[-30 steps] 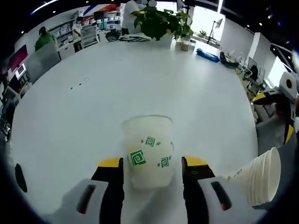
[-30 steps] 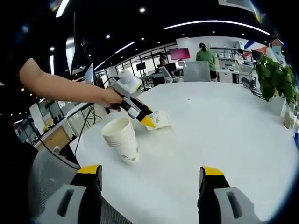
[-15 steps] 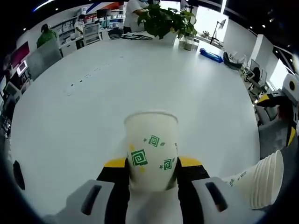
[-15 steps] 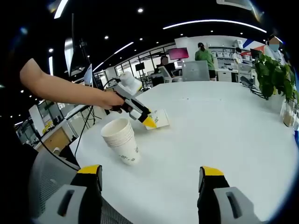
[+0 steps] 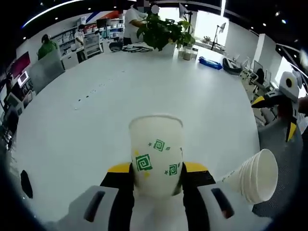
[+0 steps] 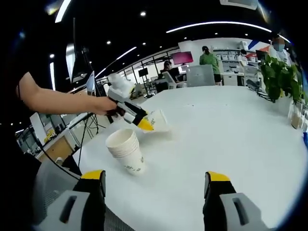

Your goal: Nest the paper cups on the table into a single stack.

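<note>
1. Left gripper (image 5: 155,169) is pinching a paper cup (image 5: 156,153) printed with green square spirals, its yellow-tipped jaws pressed against the cup's lower walls. A second ago those jaws stood apart on either side of the cup; half a second ago they had closed on it.

2. Seen from the right gripper view, the same cup (image 6: 156,120) now appears raised off the white table (image 6: 231,144) and tilted in the left gripper (image 6: 142,125), where before it lay close to the surface. I judge the pickup done and the carry under way.

3. Just to the right in the left gripper view, the stack of nested cups (image 5: 252,175) stands near the table edge with its mouth open upward, close beside the held cup. In the right gripper view the stack (image 6: 126,150) stands just below the lifted cup.

4. Right gripper (image 6: 153,192) is spread wide, holding nothing, well apart from the stack.

5. What remains, as I read it, is dropping the held cup base-first into the stack's top cup.
</note>
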{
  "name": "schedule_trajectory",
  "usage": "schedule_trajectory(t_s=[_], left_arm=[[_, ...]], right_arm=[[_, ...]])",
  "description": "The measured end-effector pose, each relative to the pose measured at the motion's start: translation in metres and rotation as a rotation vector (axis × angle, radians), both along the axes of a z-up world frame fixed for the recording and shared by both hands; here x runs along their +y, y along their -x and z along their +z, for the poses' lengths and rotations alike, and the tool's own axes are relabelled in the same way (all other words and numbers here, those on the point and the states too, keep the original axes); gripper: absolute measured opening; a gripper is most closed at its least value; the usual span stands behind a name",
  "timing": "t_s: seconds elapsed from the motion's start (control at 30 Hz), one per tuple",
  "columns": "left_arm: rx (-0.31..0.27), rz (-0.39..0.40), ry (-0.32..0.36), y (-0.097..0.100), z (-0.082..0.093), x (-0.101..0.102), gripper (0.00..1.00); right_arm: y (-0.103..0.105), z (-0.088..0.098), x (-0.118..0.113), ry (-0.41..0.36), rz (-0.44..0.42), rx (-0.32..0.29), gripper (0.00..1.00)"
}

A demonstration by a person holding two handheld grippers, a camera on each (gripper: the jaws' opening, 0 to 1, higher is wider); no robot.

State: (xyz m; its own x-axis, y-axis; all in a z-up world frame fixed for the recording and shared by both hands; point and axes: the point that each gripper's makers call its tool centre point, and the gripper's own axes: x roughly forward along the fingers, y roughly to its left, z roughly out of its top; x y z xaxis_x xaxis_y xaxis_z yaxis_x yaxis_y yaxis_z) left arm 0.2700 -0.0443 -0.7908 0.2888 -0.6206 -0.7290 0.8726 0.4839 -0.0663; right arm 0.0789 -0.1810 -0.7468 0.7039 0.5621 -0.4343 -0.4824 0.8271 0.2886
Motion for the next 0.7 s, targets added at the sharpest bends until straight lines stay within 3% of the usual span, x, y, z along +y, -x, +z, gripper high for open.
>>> schedule_trajectory(t_s=[0.33,0.7], left_arm=[[-0.052,-0.036,0.047,0.022,0.037,0.005,0.38],[-0.117,-0.1,0.106,0.061,0.078,0.009,0.37]], right_arm=[[0.002,0.011,0.002,-0.007,0.008,-0.025,0.83],[0.001,0.041,0.018,-0.01,0.07,-0.084,0.77]])
